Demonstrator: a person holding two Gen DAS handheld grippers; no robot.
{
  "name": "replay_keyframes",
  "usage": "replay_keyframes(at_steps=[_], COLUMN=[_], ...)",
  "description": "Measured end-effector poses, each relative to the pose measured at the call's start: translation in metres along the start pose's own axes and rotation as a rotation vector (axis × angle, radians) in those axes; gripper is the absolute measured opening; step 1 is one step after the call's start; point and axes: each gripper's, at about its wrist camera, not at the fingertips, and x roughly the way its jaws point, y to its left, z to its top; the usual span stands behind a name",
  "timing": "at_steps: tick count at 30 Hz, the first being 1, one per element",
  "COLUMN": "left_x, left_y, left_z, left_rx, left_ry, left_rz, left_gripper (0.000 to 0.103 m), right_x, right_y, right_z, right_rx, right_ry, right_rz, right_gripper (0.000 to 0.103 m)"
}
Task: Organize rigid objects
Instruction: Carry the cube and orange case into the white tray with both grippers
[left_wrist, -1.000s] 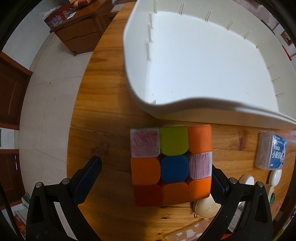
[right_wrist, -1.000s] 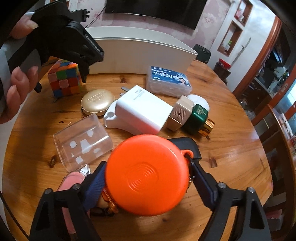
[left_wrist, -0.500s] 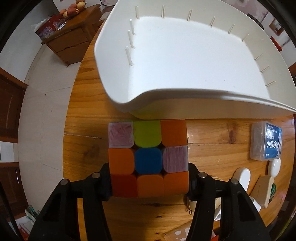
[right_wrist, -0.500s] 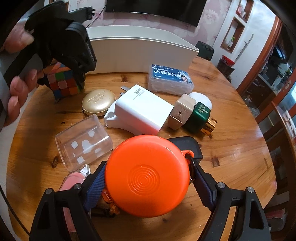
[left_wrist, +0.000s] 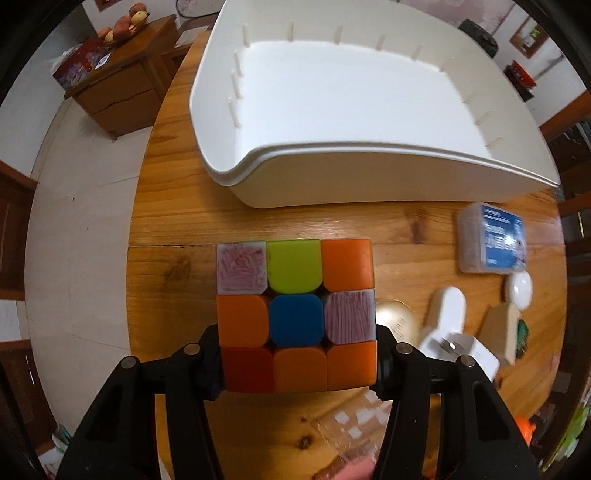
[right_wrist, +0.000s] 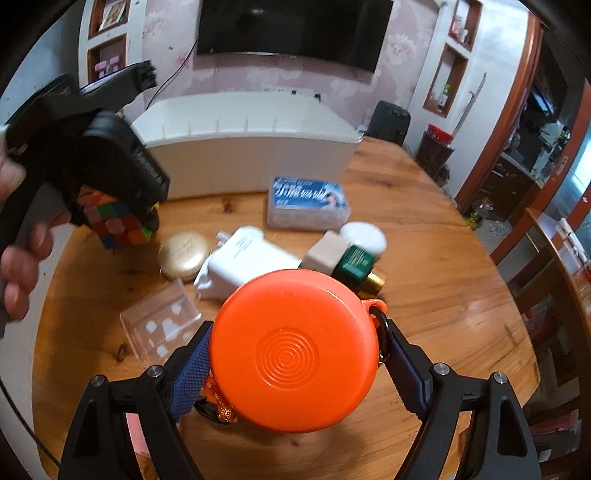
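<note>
Cube (left_wrist: 296, 317) sits pinched between the left gripper's (left_wrist: 298, 363) fingers, lifted off the wooden surface (left_wrist: 177, 266), with the white bin (left_wrist: 332, 110) at 12 o'clock from it. Right gripper (right_wrist: 295, 360) fingers clamp an orange disc (right_wrist: 293, 350), held above the surface; charger (right_wrist: 243, 258) and gold compact (right_wrist: 184, 254) lie beyond.
</note>
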Motion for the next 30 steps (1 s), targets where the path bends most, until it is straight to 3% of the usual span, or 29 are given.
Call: replay_keyframes(at_steps=[7, 16, 24, 30], left_x=[-0.027, -0.072, -0.119, -0.125], left_y=[0.002, -0.001, -0.025, -0.037], left_z=[-0.008, 0.014, 0.054, 0.091], left_rx=[0.052, 0.079, 0.059, 0.026], left_ry=[-0.045, -0.131, -0.233, -0.280], left_rz=[-0.053, -0.123, -0.148, -0.137], left_gripper=[0.060, 0.060, 0.060, 0.060], right_x=[-0.007, -0.029, -0.035, -0.012], right_y=[-0.014, -0.017, -0.033, -0.046], right_z=[0.019, 0.061, 0.139, 0.202], right_rx=[0.031, 0.004, -0.006, -0.039], right_ry=[-0.031, -0.129, -0.249, -0.313], right_rz=[-0.017, -0.010, 0.042, 0.068], right_gripper=[0.086, 0.086, 0.086, 0.086])
